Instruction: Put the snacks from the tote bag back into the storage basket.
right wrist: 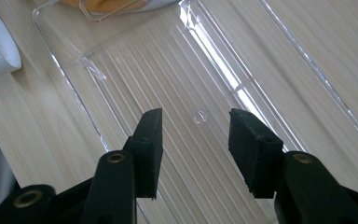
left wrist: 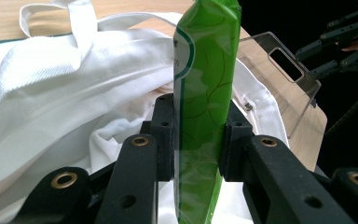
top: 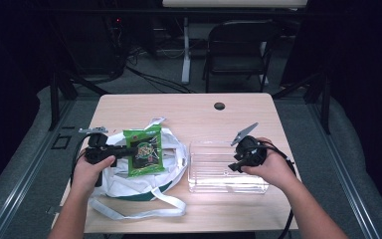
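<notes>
Green glossy snack packet (top: 143,151) is lying over the white cloth tote bag (top: 129,181) on the pale wooden table (top: 189,112) in the high view, the left gripper (top: 129,150) clamping it; its printing is too small to read. The right gripper (top: 235,166) is hovering over a clear plastic tray (top: 219,181).

Left gripper view: both jaws are pressing the packet's (left wrist: 203,93) sides.

Right gripper view: jaws are standing apart above the tray (right wrist: 168,70).

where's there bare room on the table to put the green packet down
The clear tray by the right gripper is empty. Bare tabletop runs along the far edge around the cable hole. The near left is crowded by the white bag, under the green packet.
</notes>
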`<state>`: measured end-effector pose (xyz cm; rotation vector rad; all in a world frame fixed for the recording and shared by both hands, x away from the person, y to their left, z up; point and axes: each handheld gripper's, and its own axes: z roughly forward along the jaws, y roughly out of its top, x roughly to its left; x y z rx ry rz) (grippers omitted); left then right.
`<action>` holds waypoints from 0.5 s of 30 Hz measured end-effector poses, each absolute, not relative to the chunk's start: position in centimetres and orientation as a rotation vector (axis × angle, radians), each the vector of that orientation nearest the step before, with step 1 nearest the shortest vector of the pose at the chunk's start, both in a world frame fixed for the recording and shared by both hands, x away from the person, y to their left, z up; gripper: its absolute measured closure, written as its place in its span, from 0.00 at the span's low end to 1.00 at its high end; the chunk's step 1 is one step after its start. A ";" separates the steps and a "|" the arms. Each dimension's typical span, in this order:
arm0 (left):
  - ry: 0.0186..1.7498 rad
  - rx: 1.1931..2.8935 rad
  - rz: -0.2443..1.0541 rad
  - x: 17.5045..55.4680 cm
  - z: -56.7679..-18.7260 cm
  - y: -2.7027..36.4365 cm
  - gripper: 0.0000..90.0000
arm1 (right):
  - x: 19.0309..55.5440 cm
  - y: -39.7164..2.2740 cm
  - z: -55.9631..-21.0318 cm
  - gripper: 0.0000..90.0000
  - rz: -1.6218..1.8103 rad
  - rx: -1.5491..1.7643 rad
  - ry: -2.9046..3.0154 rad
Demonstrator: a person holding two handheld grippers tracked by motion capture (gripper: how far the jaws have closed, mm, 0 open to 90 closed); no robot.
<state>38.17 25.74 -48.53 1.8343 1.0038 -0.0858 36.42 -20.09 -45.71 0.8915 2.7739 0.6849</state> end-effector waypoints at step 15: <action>0.993 1.840 -0.066 37.5 -47.7 25.1 0.80 | 38.3 -18.3 -43.5 0.62 0.602 0.815 2.825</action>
